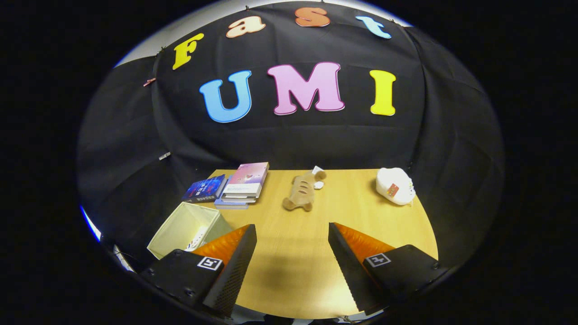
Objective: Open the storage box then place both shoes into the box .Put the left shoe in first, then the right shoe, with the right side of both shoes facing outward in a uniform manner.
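Gripper (292, 253), mine: fingers spread wide, nothing between them, holding nothing; bare wooden table (293, 271) shows in the gap.

Storage box (187, 229): pale cream, top open, lower left of the frame, at the table's left edge, just beside and partly behind my left finger (232, 266). A bit of something white and patterned shows inside; I cannot tell what it is.

Shoe, tan (301, 192): centre of the frame, well beyond my fingers, lying on the table, with small white bits near its far end.

Shoe, white (395, 185): right of centre, near the table's far right edge, well apart from the tan one.

Books (246, 183): stacked, left of centre, just behind the box; a dark blue book (205, 188) lies touching the stack's left side.
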`<state>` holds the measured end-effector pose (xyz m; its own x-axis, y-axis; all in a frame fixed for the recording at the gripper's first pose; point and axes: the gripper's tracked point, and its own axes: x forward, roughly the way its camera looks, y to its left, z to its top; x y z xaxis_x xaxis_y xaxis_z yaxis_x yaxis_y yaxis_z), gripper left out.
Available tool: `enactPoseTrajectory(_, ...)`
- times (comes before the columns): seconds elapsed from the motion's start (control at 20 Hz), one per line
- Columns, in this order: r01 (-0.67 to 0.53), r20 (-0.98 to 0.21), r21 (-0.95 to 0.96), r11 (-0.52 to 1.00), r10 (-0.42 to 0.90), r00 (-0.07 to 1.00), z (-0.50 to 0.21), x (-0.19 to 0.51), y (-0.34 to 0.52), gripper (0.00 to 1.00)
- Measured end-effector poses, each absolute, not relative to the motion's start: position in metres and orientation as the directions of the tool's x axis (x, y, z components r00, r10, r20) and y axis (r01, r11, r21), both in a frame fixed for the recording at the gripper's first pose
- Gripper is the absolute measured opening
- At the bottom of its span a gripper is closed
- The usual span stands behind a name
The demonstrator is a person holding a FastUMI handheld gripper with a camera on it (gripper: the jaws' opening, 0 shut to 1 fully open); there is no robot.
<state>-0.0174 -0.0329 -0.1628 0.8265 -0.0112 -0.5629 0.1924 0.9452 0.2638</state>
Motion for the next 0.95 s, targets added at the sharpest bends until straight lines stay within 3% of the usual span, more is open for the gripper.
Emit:
enactPoseTrajectory(0.55, 0.194, -0.397, 0.148, 0.97, -0.122, 0.91, -0.123, -0.054, -0.127, 0.98)
enactPoseTrajectory(0.95, 0.096, -0.367, 0.145, 0.985, -0.037, 0.93, -0.125, -0.058, -0.134, 0.98)
